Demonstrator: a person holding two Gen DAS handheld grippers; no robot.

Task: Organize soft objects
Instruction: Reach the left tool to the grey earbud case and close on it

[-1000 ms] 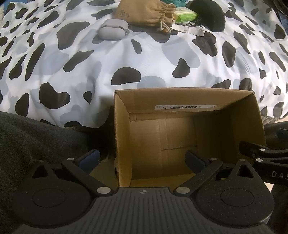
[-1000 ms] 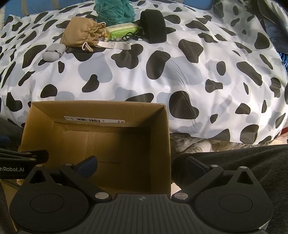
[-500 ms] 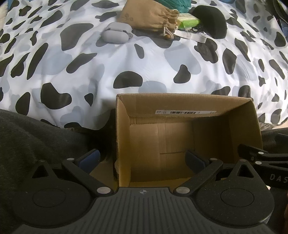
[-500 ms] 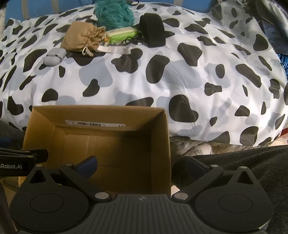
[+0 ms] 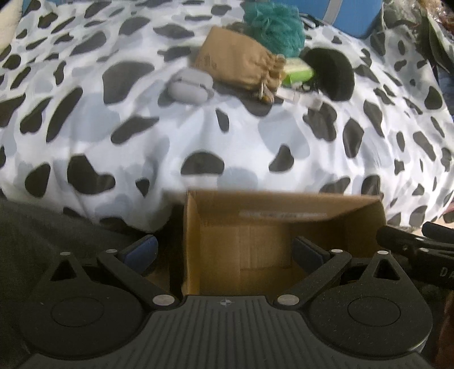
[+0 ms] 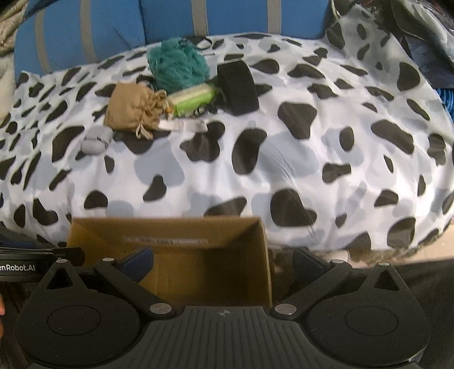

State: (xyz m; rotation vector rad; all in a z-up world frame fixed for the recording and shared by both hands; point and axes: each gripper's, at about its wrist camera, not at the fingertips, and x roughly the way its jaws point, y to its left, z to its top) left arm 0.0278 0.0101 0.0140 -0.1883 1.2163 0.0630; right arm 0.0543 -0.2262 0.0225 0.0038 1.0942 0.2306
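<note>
**Both claws spread and empty over open box; soft items grouped at far side of bed**

Left wrist view. The left claw (image 5: 224, 252) is spread wide, nothing between its blue-padded fingers (image 5: 142, 249). It straddles the left wall of an open cardboard box (image 5: 283, 204), one finger outside the box and one inside. The box interior holds nothing visible; a barcode label sits on its far inner wall. Dark grey fabric (image 5: 56, 227) lies at the near left, beside the box. Part of the right claw's body enters at the right edge.

Beyond the box lies the bed, covered by a cow-print duvet (image 5: 142, 127). Toward its far edge, left to right: a grey pouch (image 5: 188, 86), a tan drawstring bag (image 5: 235, 64) just beside it, a teal mesh pouf (image 5: 273, 27) behind the bag, a green packet (image 5: 298, 73) and a black rounded object (image 5: 332, 73). A white strip (image 5: 300, 99) lies in front of the packet. All are well apart from the box.

Right wrist view. The right claw (image 6: 224, 264) is likewise spread, holding nothing, straddling the box's right wall. The same group sits at the far left of the duvet: grey pouch (image 6: 95, 140), tan bag (image 6: 133, 109), teal pouf (image 6: 177, 66), green packet (image 6: 193, 99), black object (image 6: 238, 85). A blue cushion with grey stripes (image 6: 113, 31) stands behind the bed. This frame is slightly blurred.
</note>
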